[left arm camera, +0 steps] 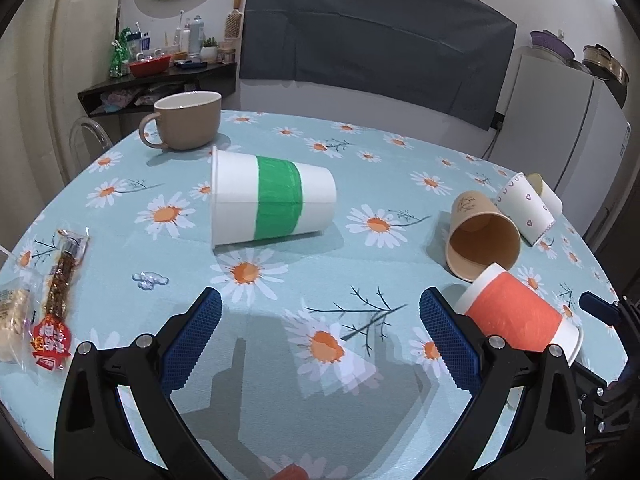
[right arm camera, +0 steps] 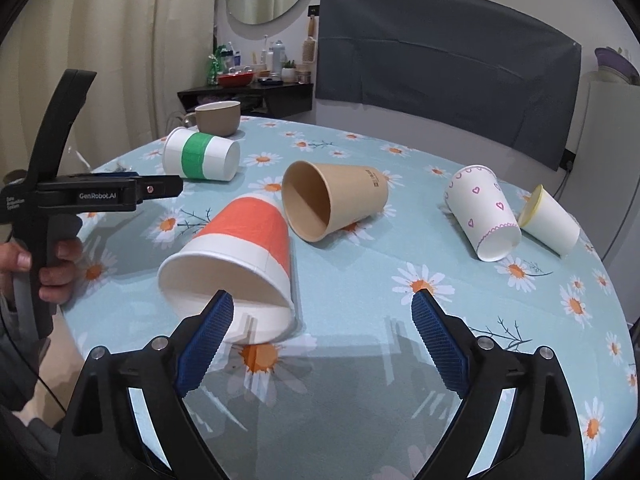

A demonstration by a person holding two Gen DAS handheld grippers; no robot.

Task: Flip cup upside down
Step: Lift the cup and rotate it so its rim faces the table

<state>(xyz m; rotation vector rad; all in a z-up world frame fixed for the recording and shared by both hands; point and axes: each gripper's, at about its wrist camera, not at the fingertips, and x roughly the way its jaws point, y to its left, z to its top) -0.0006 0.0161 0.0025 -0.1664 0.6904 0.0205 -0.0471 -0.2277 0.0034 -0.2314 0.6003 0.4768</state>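
Several paper cups lie on their sides on the daisy tablecloth (left arm camera: pixel 360 184). A white cup with a green band (left arm camera: pixel 272 200) lies ahead of my left gripper (left arm camera: pixel 320 312), which is open and empty above the cloth. An orange-banded cup (right arm camera: pixel 236 256) lies just ahead-left of my right gripper (right arm camera: pixel 322 312), which is open and empty; its left fingertip (right arm camera: pixel 222 312) overlaps the cup's rim. The orange cup also shows by the left gripper's right finger (left arm camera: pixel 516 316). The left gripper shows in the right wrist view (right arm camera: pixel 120 190), held by a hand.
A brown paper cup (right arm camera: pixel 332 200), a white cup with purple hearts (right arm camera: pixel 484 212) and a yellow-rimmed white cup (right arm camera: pixel 548 224) lie to the right. A brown ceramic mug (left arm camera: pixel 184 120) stands upright at the far left. Snack packets (left arm camera: pixel 56 296) lie at the left table edge.
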